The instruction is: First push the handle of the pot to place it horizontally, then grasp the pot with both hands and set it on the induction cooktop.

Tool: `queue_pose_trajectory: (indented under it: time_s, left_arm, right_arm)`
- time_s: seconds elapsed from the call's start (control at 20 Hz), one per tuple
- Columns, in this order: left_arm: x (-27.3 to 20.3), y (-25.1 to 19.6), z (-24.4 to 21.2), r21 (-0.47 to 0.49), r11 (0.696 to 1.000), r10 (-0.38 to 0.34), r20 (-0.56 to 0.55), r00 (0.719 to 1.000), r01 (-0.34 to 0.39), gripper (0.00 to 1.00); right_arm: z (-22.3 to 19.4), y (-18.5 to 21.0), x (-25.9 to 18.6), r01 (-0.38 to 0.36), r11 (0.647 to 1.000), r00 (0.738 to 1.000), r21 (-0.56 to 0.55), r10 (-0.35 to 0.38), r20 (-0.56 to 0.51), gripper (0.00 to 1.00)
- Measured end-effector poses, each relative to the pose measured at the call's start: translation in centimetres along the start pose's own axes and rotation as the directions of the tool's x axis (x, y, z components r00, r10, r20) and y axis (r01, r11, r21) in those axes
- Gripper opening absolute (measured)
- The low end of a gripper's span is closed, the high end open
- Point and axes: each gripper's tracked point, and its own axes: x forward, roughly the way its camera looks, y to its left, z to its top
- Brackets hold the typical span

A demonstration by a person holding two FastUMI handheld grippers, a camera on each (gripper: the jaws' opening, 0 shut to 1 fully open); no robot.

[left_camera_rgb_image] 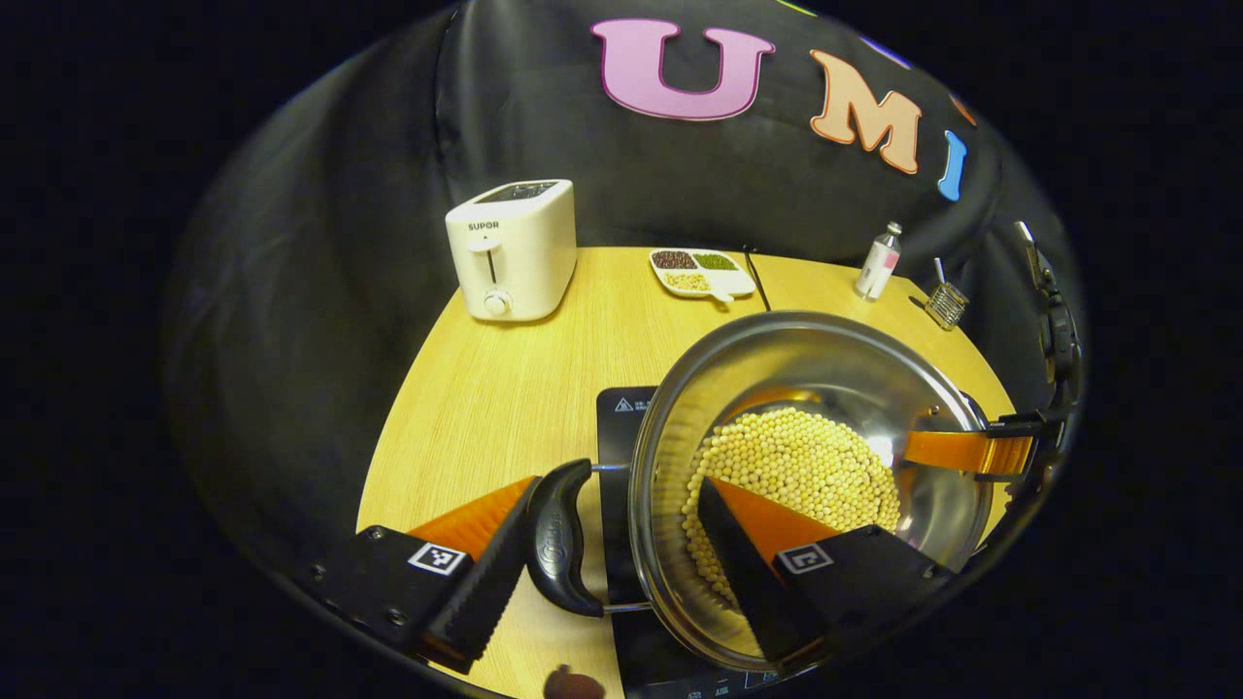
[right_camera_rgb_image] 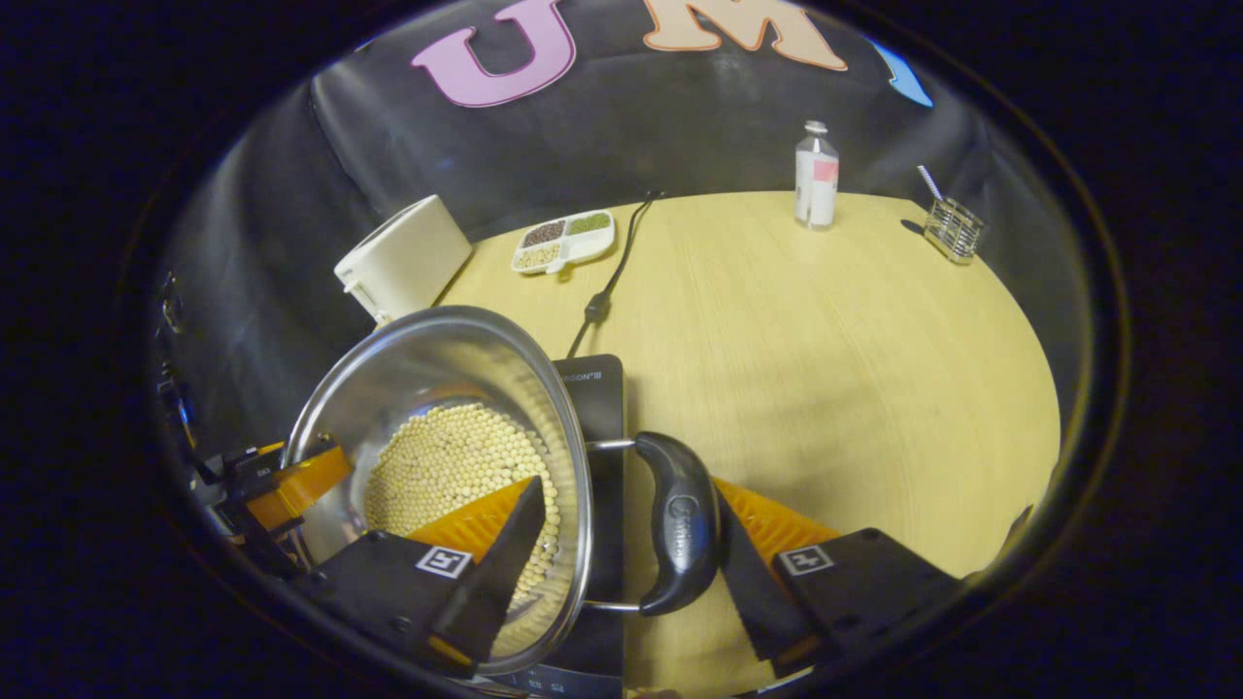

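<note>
Straddling the steel pot [left_camera_rgb_image: 806,466] of soybeans [left_camera_rgb_image: 796,466] over the black induction cooktop [left_camera_rgb_image: 621,505], both grippers stand wide.
Left gripper [left_camera_rgb_image: 607,544]: one finger outside the black side handle [left_camera_rgb_image: 563,539], one inside the rim. Right gripper [right_camera_rgb_image: 621,544] brackets the opposite handle [right_camera_rgb_image: 680,519] likewise. White toaster [left_camera_rgb_image: 512,250] reads "SUPOR".

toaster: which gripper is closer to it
Left. The left gripper straddles the pot handle on the side facing the toaster; the right gripper straddles the opposite handle, with the pot between it and the toaster.
</note>
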Motion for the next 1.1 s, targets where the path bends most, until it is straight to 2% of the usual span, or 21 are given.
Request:
queue_pose_trajectory:
  time_s: [0.05, 0.2, 0.3, 0.35, 0.45, 0.5, 0.55, 0.6, 0.65, 0.7, 0.8, 0.85, 0.9, 0.95, 1.05, 1.1]
  left_arm:
    - [0.0, 0.1, 0.3, 0.006, 1.000, 0.006, 0.002, 1.000, -0.006, 1.00]
    - [0.0, 0.3, 0.4, 0.022, 1.000, 0.017, -0.002, 1.000, -0.017, 1.00]
    - [0.0, 0.2, 0.9, 0.024, 1.000, 0.018, 0.014, 1.000, -0.018, 1.00]
    - [-0.1, 0.0, 1.1, 0.028, 0.999, 0.017, 0.021, 1.000, -0.018, 1.00]
    - [-0.3, 0.0, 1.6, 0.040, 0.999, 0.023, 0.037, 0.999, -0.025, 1.00]
    - [-0.5, 0.1, 2.0, 0.049, 0.998, 0.028, 0.051, 0.998, -0.030, 1.00]
    - [-0.8, 0.1, 2.7, 0.058, 0.998, 0.036, 0.080, 0.996, -0.041, 1.00]
    - [-1.1, 0.1, 3.5, 0.066, 0.997, 0.037, 0.111, 0.993, -0.045, 1.00]
    - [-1.6, -0.2, 4.5, 0.075, 0.996, 0.036, 0.147, 0.989, -0.048, 1.00]
    - [-2.3, -0.2, 5.8, 0.083, 0.995, 0.043, 0.198, 0.979, -0.061, 1.00]
    - [-4.0, 0.2, 8.7, 0.105, 0.988, 0.080, 0.307, 0.948, -0.118, 1.00]
    - [-5.1, 0.2, 10.4, 0.109, 0.983, 0.097, 0.368, 0.925, -0.147, 1.00]
    - [-6.3, 0.2, 11.7, 0.104, 0.979, 0.118, 0.416, 0.902, -0.176, 0.99]
    - [-7.7, -0.2, 13.1, 0.096, 0.978, 0.123, 0.459, 0.880, -0.187, 0.98]
    - [-11.1, -2.7, 15.4, 0.087, 0.978, 0.112, 0.539, 0.835, -0.188, 1.00]
    - [-12.4, -4.1, 16.0, 0.096, 0.975, 0.111, 0.563, 0.819, -0.198, 0.98]
  right_arm:
    - [0.1, -0.2, -0.1, 0.003, 1.000, 1.000, 0.000, -0.003, 0.002, 1.00]
    - [0.4, -0.2, -0.1, -0.002, 1.000, 1.000, 0.010, 0.002, 0.008, 1.00]
    - [0.9, -0.2, -0.3, -0.012, 1.000, 1.000, 0.023, 0.011, 0.019, 0.95]
    - [1.1, -0.1, -0.4, -0.016, 0.999, 1.000, 0.030, 0.015, 0.027, 1.00]
    - [1.7, 0.3, -0.9, -0.037, 0.998, 0.998, 0.047, 0.035, 0.047, 1.00]
    - [2.2, 0.4, -1.2, -0.046, 0.998, 0.997, 0.052, 0.043, 0.062, 1.00]
    - [2.8, 0.3, -1.6, -0.049, 0.998, 0.996, 0.049, 0.045, 0.082, 0.95]
    - [3.4, 0.3, -2.1, -0.047, 0.998, 0.994, 0.037, 0.043, 0.104, 1.00]
    - [4.1, 0.3, -2.6, -0.050, 0.999, 0.990, 0.018, 0.047, 0.132, 0.94]
    - [5.2, 0.4, -3.4, -0.055, 0.998, 0.984, 0.001, 0.054, 0.172, 0.94]
    - [7.7, 0.9, -5.5, -0.074, 0.997, 0.960, -0.024, 0.077, 0.270, 0.94]
    - [9.0, 1.1, -6.9, -0.084, 0.996, 0.943, -0.040, 0.093, 0.320, 1.00]
    - [10.2, 1.0, -8.3, -0.091, 0.994, 0.926, -0.060, 0.106, 0.362, 1.00]
    - [11.3, 1.0, -9.8, -0.097, 0.992, 0.905, -0.085, 0.124, 0.406, 0.94]
    - [13.3, 0.4, -13.1, -0.095, 0.985, 0.853, -0.143, 0.154, 0.498, 0.94]
    - [14.3, -0.1, -15.0, -0.092, 0.982, 0.823, -0.168, 0.170, 0.542, 0.94]
